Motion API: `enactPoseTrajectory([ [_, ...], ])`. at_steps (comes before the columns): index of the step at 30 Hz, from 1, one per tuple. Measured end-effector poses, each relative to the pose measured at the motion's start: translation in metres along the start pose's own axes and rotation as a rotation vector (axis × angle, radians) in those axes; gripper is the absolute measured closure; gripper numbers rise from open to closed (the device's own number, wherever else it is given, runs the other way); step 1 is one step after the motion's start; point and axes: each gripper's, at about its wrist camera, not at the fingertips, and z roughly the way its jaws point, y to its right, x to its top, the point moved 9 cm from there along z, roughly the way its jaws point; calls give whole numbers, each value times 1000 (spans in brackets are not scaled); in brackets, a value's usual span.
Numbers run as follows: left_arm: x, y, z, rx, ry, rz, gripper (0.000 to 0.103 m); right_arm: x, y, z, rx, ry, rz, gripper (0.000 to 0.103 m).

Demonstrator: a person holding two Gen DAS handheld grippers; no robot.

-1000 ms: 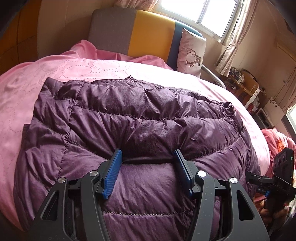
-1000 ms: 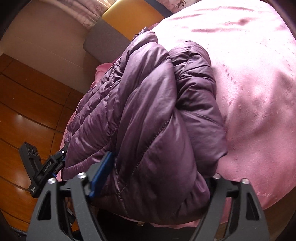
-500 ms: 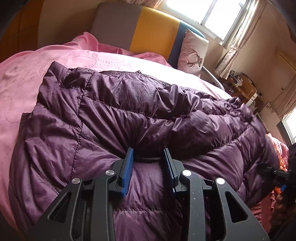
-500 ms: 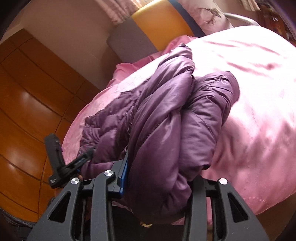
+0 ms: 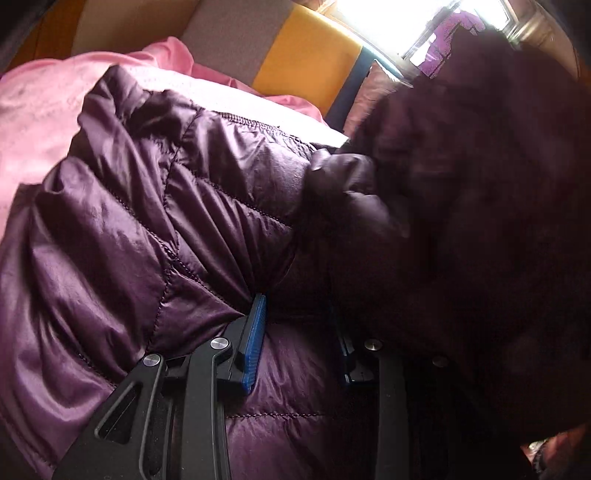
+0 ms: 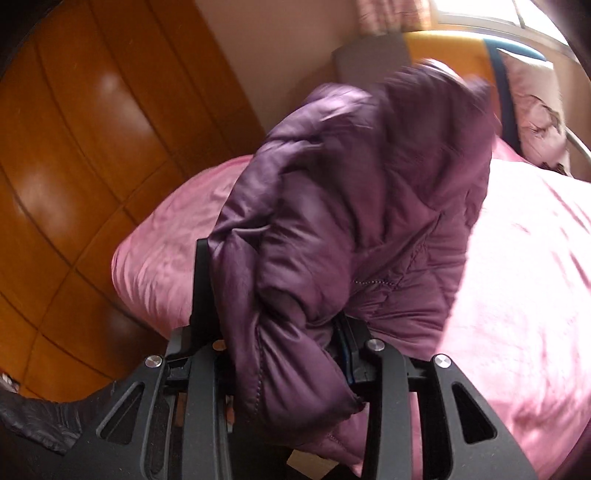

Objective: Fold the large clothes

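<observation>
Purple down jacket (image 5: 155,229) is lying spread over the pink bedspread (image 5: 40,110), quilted shell facing up. Left gripper (image 5: 297,332) is pinching a fold of the jacket's near edge; blue pads (image 5: 255,339) are pressing into the fabric from both sides, jaws narrowed and clamped on it. In the left wrist view a dark, blurred mass of the jacket is filling the right side, blocking part of the window (image 5: 391,22).

Right gripper (image 6: 280,332) is clamping a thick bunched part of the same jacket (image 6: 369,206), fabric bulging out between the jaws and hanging over them; this part is sitting raised above the bedspread (image 6: 517,295). A yellow and grey headboard (image 5: 310,55) is standing behind the bed, wooden panelling (image 6: 74,147) on the left in the right wrist view, a pillow (image 6: 535,110) leaning at the head.
</observation>
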Motion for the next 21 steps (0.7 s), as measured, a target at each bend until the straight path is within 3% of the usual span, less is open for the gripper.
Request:
enactPoseTrajectory([
  [5,-1,-11,-21,-74,6,-42,78,-8,-12,20,-18,-46,-48,71],
  [10,-5,-42,-88,-138,83,-114,77,-20,-36,37,-73,-78,-149,70],
  [11,-1,-53,-107,-144,125,-142,74,-22,-43,42,-79,-79,-178,69],
  [13,10,-65,-133,-179,187,-191,53,-27,-52,49,-88,-87,-223,69],
  [16,32,-72,-169,-265,284,-225,30,-33,-66,60,-125,-90,-307,66],
  [18,42,-67,-180,-295,306,-200,29,-37,-76,66,-138,-85,-348,64],
  [21,52,-51,-169,-268,260,-140,29,-42,-82,67,-140,-69,-379,62],
])
